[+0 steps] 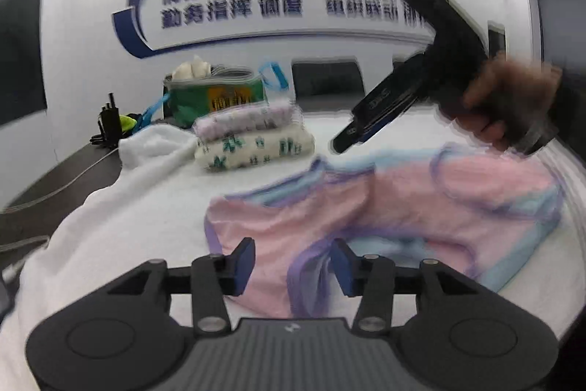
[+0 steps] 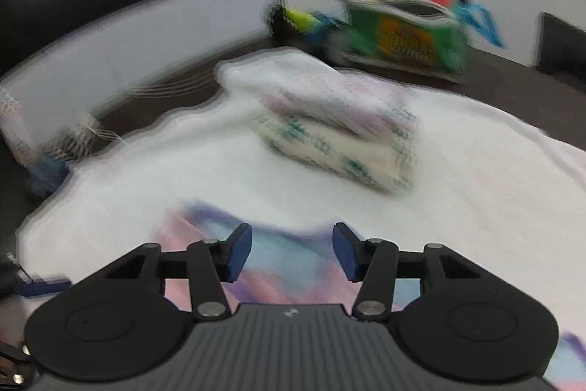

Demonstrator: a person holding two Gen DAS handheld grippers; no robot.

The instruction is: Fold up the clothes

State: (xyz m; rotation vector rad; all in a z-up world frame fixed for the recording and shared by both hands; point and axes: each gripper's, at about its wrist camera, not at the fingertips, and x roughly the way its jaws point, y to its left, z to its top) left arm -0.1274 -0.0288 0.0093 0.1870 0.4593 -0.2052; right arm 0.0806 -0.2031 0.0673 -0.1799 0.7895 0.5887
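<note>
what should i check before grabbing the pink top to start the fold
1. Left gripper open over the pink top: ok.
2. Right gripper open: ok.
3. Top lying flat: not ok, bunched and wrinkled.
4. Folded stack apart from the top: ok.
5. White cloth under the top smooth near it: ok.
6. Which edge the right jaws are over: cannot tell, blurred.

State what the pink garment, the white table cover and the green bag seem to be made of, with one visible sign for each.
Pink garment: soft knit fabric, probably cotton; matte, limp, with lilac and blue binding.
White table cover: towel-like cloth; fuzzy, matte surface, though blur hides the weave.
Green bag: likely woven plastic; printed, slightly glossy sides that stand stiffly.
</note>
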